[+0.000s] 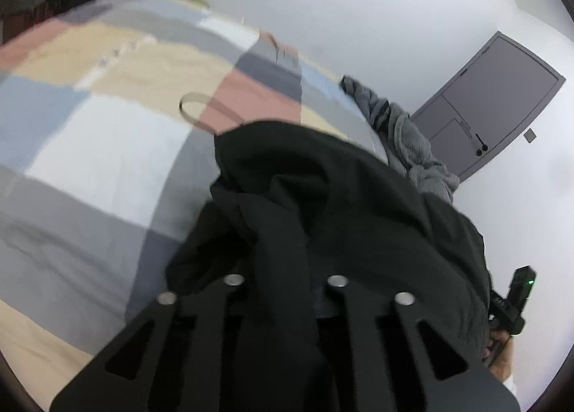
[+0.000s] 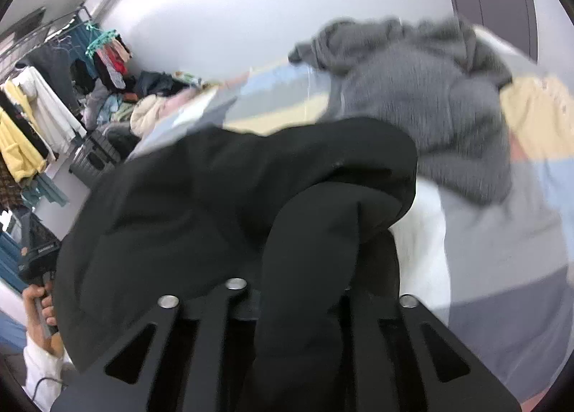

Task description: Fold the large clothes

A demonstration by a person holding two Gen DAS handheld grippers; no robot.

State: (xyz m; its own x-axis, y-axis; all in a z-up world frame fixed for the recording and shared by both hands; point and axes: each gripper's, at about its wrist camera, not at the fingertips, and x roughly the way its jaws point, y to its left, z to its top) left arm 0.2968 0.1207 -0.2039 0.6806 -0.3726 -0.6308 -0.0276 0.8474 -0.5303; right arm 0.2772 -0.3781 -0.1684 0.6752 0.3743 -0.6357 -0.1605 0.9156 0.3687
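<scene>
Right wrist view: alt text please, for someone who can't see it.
The right gripper is shut on a bunched black garment that drapes over its fingers above a patchwork bedspread. A crumpled grey garment lies beyond it, with a crowded clothes rack at far left.

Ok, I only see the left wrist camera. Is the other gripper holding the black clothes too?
Observer: Yes. The right gripper is shut on the black garment; a fold runs down between its fingers.
Operator: What's behind it?
Observer: A clothes rack stands by the wall, with a yellow garment hanging on it.
Operator: Can you see my left hand?
Observer: Yes, the left hand shows at the picture's left edge, wrapped round a black handle, with a white sleeve below it.
</scene>
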